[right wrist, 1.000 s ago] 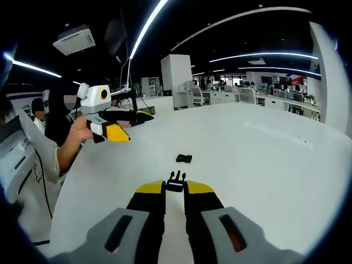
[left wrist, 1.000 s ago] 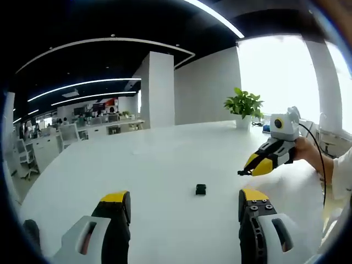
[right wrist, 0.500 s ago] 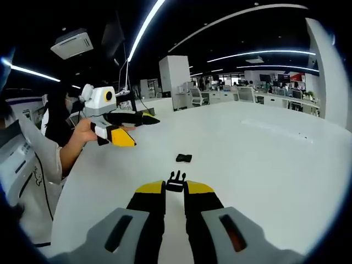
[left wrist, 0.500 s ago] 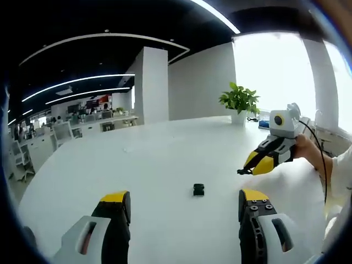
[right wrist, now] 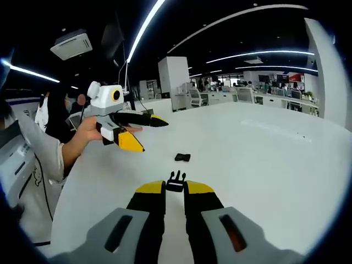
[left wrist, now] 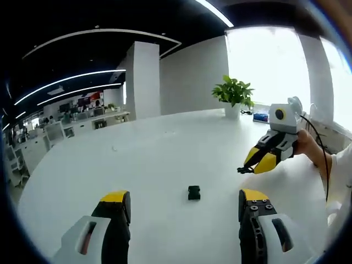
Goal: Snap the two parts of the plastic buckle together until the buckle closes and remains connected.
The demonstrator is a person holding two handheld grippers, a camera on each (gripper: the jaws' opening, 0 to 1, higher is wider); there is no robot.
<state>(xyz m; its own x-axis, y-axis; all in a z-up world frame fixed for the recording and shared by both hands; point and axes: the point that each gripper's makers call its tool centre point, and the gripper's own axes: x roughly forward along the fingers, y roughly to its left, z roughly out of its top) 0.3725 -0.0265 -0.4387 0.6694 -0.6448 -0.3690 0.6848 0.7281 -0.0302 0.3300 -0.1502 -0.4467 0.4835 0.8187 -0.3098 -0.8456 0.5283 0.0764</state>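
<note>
Buckle halves are split between gripper and table: the pronged male half (right wrist: 175, 181) sits clamped between the nearly closed yellow-tipped jaws of the right gripper (right wrist: 175, 190), prongs pointing outward, while the socket half (left wrist: 193, 192) lies loose on the white table (left wrist: 148, 165), well apart from both tools; in the right gripper view that same socket (right wrist: 182, 158) rests a little beyond the held prongs. The left gripper (left wrist: 184, 204) hovers above the table with its jaws spread wide and nothing between them. The likeliest failure, as I judge it, is a poor pickup of the socket: it is small and smooth, so a skewed pinch could flick it across the slick tabletop or leave its mouth turned away from the prongs, and then pushing would twist the male half in its narrow grip rather than latch it. Compared with a second ago, the socket sits lower and slightly further left in the left gripper view, suggesting that hand has moved toward it. Further off, the plant (left wrist: 234, 92) has likewise shifted, and in the right gripper view the left gripper (right wrist: 136, 133) has moved rightward, nearer the socket.
</note>
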